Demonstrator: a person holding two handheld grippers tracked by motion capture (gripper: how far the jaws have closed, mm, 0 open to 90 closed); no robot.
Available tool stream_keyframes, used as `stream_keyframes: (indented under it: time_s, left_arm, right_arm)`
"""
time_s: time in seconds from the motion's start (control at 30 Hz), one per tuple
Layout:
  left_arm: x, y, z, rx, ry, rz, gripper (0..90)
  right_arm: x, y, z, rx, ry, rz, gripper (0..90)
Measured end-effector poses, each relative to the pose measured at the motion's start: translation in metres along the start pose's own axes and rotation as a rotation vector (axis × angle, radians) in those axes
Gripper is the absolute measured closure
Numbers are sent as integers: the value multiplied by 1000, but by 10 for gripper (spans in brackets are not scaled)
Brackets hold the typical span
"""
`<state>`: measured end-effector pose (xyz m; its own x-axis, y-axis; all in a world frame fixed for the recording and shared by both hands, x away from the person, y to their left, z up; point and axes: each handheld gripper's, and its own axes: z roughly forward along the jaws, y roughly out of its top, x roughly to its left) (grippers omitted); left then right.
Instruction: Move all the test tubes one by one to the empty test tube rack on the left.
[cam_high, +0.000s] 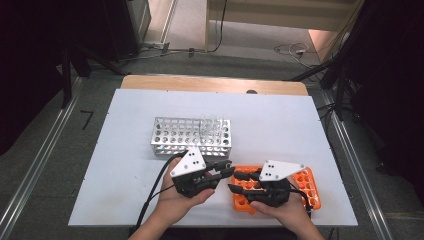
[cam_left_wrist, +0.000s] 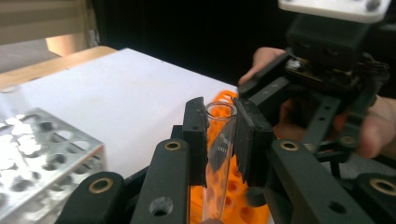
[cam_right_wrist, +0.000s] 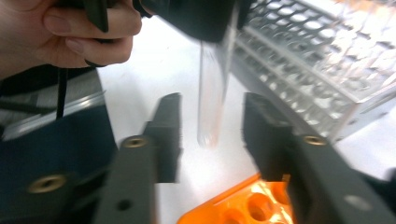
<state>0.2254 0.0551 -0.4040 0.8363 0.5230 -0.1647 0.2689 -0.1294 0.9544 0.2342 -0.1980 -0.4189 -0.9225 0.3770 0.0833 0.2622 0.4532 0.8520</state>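
Handover under way near the desk's (cam_high: 125, 150) front edge: glass tube (cam_left_wrist: 218, 154) clenched upright in left gripper (cam_left_wrist: 219, 140), over the orange rack (cam_high: 305, 182). Right gripper (cam_right_wrist: 212, 135) released, jaws apart around the tube's bottom. Next, probably: carry across to the metal rack (cam_high: 172, 135), lower into a hole.

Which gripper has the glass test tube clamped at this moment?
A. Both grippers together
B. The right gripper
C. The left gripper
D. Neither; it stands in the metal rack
C: the left gripper pinches the test tube between its pads, while the right gripper stands open around it without touching.
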Motion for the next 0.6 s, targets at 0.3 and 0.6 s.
stream_keyframes:
  time_s: [0.3, 0.6]
  left_arm:
    - [39, 13, -17, -26, 129, -20, 756]
    - [74, 25, -26, -58, 235, -25, 756]
  right_arm:
    - [-22, -18, -31, -76, -109, 60, 159]
    - [-51, -42, -67, -110, -197, 114, 10]
